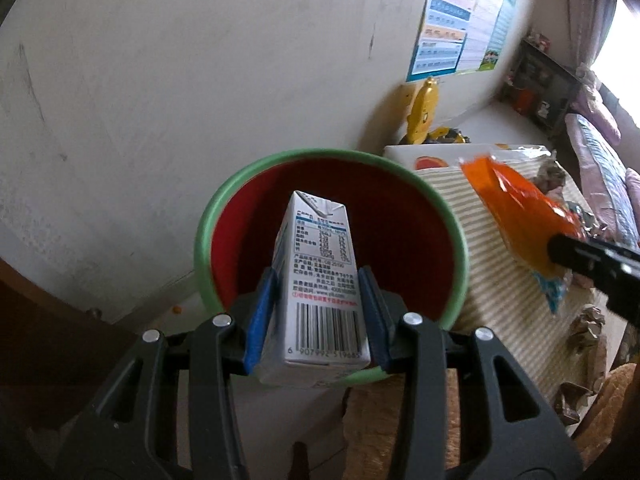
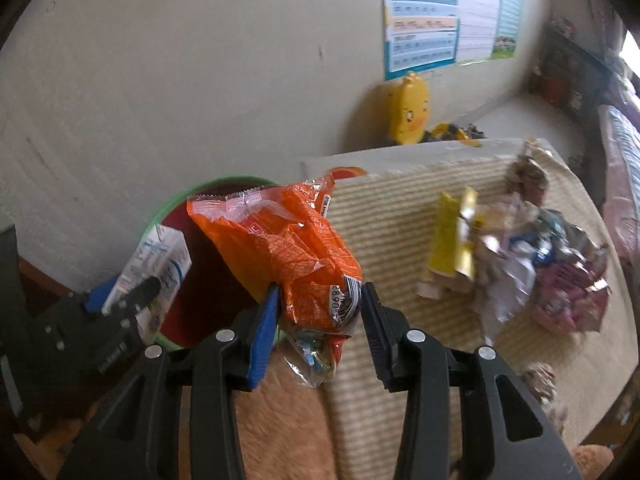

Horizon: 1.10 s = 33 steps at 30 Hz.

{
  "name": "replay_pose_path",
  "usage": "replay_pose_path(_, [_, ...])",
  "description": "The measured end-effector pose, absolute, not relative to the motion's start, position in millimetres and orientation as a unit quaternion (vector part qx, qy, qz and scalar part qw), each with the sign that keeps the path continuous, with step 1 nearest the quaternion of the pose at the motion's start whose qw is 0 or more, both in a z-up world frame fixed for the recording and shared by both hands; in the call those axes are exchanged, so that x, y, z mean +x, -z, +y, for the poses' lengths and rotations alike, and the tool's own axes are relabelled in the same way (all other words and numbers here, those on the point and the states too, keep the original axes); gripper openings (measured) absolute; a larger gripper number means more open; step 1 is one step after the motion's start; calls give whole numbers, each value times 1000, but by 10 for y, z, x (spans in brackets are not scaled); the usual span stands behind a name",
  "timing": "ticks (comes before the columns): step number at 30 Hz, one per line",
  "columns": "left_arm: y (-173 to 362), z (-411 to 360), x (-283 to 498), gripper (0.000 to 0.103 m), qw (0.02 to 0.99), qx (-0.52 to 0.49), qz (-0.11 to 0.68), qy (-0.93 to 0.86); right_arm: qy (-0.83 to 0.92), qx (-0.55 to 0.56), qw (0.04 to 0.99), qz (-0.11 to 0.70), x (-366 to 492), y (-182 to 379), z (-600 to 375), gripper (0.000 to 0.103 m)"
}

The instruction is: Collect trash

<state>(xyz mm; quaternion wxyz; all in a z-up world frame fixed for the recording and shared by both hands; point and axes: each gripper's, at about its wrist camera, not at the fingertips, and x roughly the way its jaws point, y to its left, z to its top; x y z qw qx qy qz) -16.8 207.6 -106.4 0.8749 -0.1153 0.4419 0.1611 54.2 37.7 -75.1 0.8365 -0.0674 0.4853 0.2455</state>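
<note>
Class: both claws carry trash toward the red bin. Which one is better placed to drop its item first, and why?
Left. The left claw holds the milk carton directly over the red bin's opening, while the right claw and its orange wrapper sit beside the rim.

The white drink carton (image 1: 316, 288) carries a barcode with the digits "6 907992 519685" printed beneath it, though the last digits are hard to make out; above it sit a nutrition table and Chinese print too small to read. The orange wrapper (image 2: 288, 252) shows a barcode with "2890". The wall poster (image 2: 448, 16) has unreadable rows.
</note>
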Motion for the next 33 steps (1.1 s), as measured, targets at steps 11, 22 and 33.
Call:
replay_pose_path(11, [1142, 2156, -156, 59, 874, -119, 444, -160, -254, -62, 845, 466, 647, 638, 591, 58])
replay_pose_path(22, [952, 1952, -140, 59, 885, -111, 430, -138, -221, -44, 852, 473, 591, 587, 51, 60])
replay_pose_path(33, [647, 1785, -139, 60, 902, -64, 404, -135, -167, -18, 864, 474, 474, 571, -718, 66])
